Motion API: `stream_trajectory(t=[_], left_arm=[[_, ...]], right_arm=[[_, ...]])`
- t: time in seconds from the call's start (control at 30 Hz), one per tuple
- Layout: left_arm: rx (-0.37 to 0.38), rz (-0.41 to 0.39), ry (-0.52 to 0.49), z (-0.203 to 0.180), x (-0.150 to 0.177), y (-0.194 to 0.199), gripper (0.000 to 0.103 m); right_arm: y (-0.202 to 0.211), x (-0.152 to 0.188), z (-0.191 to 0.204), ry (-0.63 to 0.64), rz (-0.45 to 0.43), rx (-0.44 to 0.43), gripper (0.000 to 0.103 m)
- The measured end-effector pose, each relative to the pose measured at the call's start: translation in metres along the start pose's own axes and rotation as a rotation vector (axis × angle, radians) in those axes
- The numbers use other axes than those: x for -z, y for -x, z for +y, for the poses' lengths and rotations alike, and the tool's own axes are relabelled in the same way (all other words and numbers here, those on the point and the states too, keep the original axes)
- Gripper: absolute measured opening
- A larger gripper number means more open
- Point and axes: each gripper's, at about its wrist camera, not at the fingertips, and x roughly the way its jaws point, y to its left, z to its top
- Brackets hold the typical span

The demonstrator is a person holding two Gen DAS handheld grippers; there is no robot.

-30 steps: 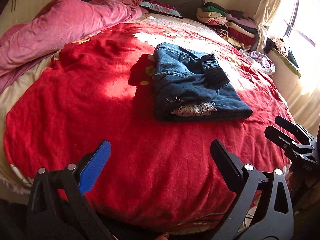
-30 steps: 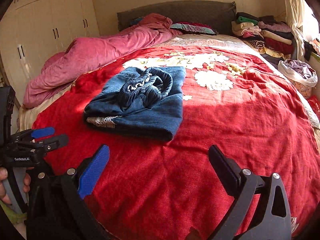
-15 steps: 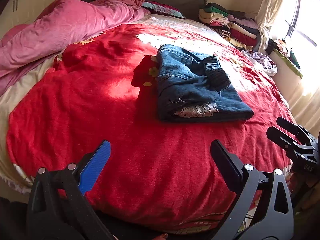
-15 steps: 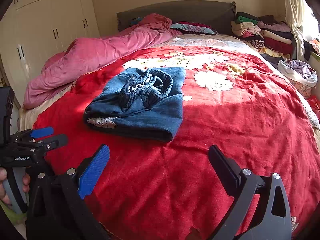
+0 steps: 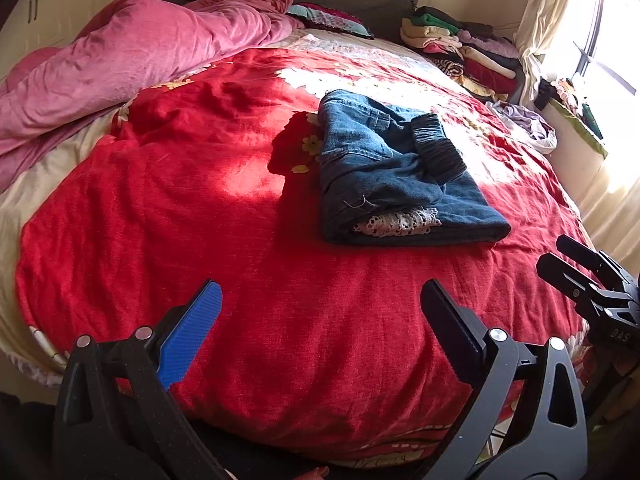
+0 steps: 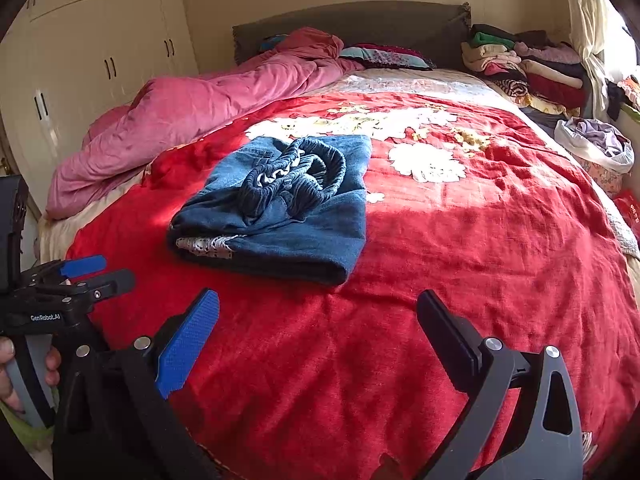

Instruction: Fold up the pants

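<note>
Blue denim pants (image 5: 396, 176) lie folded into a compact rectangle on the red bedspread (image 5: 200, 200), elastic waistband bunched on top and white lace trim showing at the near edge. The right wrist view has the same pants (image 6: 280, 208) left of centre. My left gripper (image 5: 320, 304) is open and holds nothing, well short of the pants near the bed's foot. My right gripper (image 6: 318, 312) is open too, with nothing between its fingers. Each gripper appears at the edge of the other's view: the right gripper (image 5: 560, 256), the left gripper (image 6: 100, 272), held by a hand (image 6: 8, 376).
A pink duvet (image 5: 120, 64) is heaped along the bed's left side. Stacked folded clothes (image 5: 460, 48) sit at the far right corner by the headboard (image 6: 360, 24). A basket of laundry (image 6: 600, 144) stands right of the bed. Cream wardrobes (image 6: 100, 60) line the left wall.
Both grippers have eased slightly back from the bed; the pants sit a little lower in the left wrist view. Pants and jaws are unchanged.
</note>
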Motion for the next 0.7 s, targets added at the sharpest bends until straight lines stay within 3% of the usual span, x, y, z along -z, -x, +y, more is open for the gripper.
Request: stream_trajectory(t=[0.7], left_arm=[[-0.016, 0.011, 0.003, 0.007, -0.002, 0.000, 0.093]], right_arm=[[0.000, -0.002, -0.001, -0.001, 0.003, 0.005, 0.099]])
